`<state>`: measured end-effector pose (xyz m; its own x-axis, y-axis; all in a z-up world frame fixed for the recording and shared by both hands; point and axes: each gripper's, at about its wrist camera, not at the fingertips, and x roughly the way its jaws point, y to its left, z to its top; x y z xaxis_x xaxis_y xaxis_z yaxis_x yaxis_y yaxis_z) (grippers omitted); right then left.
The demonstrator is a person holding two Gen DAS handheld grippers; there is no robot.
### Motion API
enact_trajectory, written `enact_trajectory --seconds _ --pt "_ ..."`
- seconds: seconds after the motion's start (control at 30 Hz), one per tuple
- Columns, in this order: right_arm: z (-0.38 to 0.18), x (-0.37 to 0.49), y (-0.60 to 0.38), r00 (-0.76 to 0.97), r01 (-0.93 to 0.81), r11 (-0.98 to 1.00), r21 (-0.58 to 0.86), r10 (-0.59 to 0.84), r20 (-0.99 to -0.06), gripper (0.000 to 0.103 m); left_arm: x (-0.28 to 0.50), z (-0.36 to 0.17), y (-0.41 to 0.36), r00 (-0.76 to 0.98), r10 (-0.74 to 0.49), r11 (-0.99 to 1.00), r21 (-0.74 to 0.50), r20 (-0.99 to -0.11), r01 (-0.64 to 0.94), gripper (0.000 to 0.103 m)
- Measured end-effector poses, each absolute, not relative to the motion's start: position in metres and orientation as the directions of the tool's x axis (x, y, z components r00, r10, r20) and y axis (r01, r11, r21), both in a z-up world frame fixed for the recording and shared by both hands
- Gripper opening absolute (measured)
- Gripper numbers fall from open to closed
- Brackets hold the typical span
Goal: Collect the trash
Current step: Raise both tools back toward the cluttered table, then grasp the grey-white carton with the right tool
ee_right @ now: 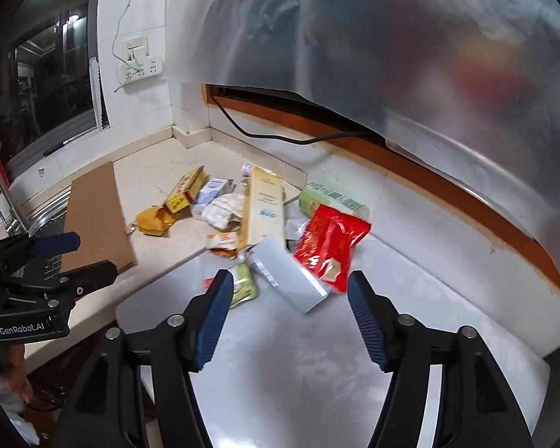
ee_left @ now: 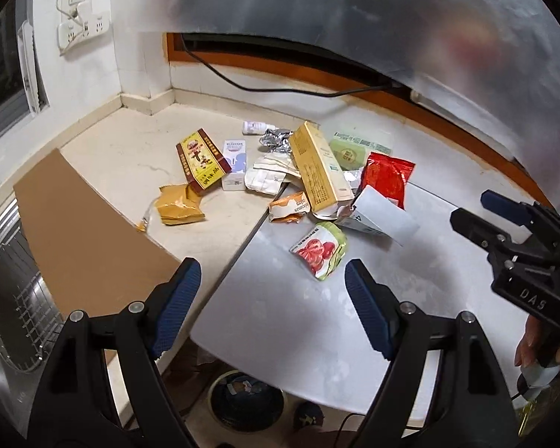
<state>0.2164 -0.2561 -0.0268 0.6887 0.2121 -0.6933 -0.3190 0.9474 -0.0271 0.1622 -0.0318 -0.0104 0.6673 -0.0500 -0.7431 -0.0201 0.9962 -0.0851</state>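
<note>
- Left gripper (ee_left: 272,291): jaws wide apart, holding nothing, above the white table (ee_left: 280,317).
- Right gripper (ee_right: 289,300): jaws wide apart, empty, just short of the trash pile (ee_right: 265,209).
- Pile straddles the beige counter (ee_left: 130,149) and the table.
- Counted: one red packet (ee_right: 328,248), one long yellow box (ee_left: 317,168), one cardboard sheet (ee_left: 82,231).

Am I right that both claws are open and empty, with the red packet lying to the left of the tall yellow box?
Not quite: the red packet lies to the right of the tall yellow box, as the left wrist view shows. The left claw and right claw are indeed open and empty.
</note>
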Motion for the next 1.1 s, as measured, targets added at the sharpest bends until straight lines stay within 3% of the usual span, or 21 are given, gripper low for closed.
enact_trajectory --seconds 0.37,0.6,0.9,0.93,1.07,1.1 --pt "-0.076 0.282 -0.279 0.605 -0.379 0.925 0.013 0.259 -0.753 0.067 0.197 -0.07 -0.034 0.519 -0.104 0.982 -0.169 -0.848 -0.079 0.077" --pt "-0.102 0.302 -0.27 0.55 -0.445 0.895 0.036 0.305 -0.778 0.067 0.212 -0.086 -0.036 0.476 -0.16 0.968 -0.231 -0.865 -0.095 0.077" --pt "-0.138 0.319 -0.237 0.516 -0.539 0.841 -0.046 0.286 -0.807 0.067 0.236 -0.09 -0.053 0.453 -0.148 0.977 -0.2 -0.879 -0.069 0.077" --pt "-0.139 0.32 -0.237 0.509 -0.547 0.836 -0.034 0.3 -0.807 0.066 0.239 -0.092 -0.055 0.449 -0.153 0.977 -0.203 -0.88 -0.064 0.077" --pt "-0.145 0.319 -0.235 0.457 -0.602 0.798 0.021 0.366 -0.811 0.041 0.25 -0.097 -0.062 0.433 -0.16 0.977 -0.203 -0.887 -0.056 0.077" --pt "-0.145 0.318 -0.235 0.444 -0.608 0.793 0.034 0.375 -0.813 0.039 0.252 -0.098 -0.063 0.429 -0.161 0.978 -0.204 -0.889 -0.055 0.077"
